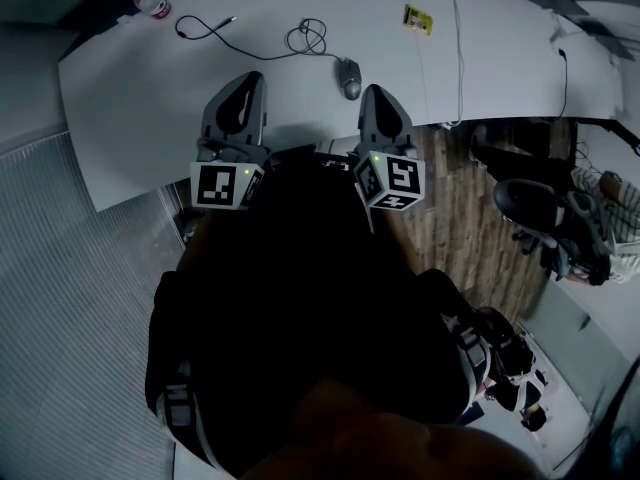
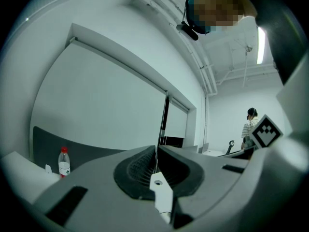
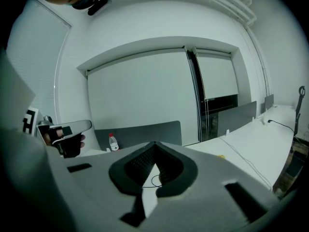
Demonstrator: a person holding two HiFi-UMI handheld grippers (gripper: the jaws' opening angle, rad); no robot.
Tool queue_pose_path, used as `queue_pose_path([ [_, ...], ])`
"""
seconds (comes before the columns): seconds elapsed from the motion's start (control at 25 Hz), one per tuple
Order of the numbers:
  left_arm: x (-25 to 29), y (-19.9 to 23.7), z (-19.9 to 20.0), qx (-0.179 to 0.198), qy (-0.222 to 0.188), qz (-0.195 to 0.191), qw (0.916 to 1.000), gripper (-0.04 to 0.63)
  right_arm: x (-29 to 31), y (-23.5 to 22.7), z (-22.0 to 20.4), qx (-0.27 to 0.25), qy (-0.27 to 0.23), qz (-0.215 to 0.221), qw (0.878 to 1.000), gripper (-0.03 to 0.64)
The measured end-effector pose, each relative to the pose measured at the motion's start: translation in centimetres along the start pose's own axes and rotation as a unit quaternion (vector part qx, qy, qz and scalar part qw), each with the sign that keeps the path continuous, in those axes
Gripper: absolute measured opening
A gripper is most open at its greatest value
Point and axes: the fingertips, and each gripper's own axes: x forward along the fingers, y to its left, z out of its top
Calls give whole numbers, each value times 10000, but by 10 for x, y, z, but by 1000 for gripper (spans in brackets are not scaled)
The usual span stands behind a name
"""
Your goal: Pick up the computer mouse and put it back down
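A grey computer mouse (image 1: 349,76) lies on the white desk (image 1: 140,88), and its cable (image 1: 308,38) is coiled behind it. My right gripper (image 1: 377,90) hovers just right of the mouse, near the desk's front edge, without touching it. Its jaws are shut with nothing in them (image 3: 154,143). In the right gripper view the mouse is hidden and only a loop of cable (image 3: 154,180) shows between the jaw bases. My left gripper (image 1: 250,76) is held over the desk to the left of the mouse. Its jaws meet at the tips (image 2: 157,148) and hold nothing.
A plastic bottle with a red cap (image 1: 150,3) stands at the desk's far left corner. A yellow tag (image 1: 417,18) lies at the back right. An office chair (image 1: 535,208) stands on the wooden floor to the right, with a seated person (image 1: 600,193) beyond it.
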Motion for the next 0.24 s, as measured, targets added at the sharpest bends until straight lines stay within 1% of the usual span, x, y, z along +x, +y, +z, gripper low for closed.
queue_pose_path([
  [0.12,-1,2,-3,-41,25,6,10000,11,2,3,1,-19,-92,53,9999,0],
  [0.24,1,3,-1,-125,-14,40,9999,10,3,6,1,66,-102,112,9999,0],
])
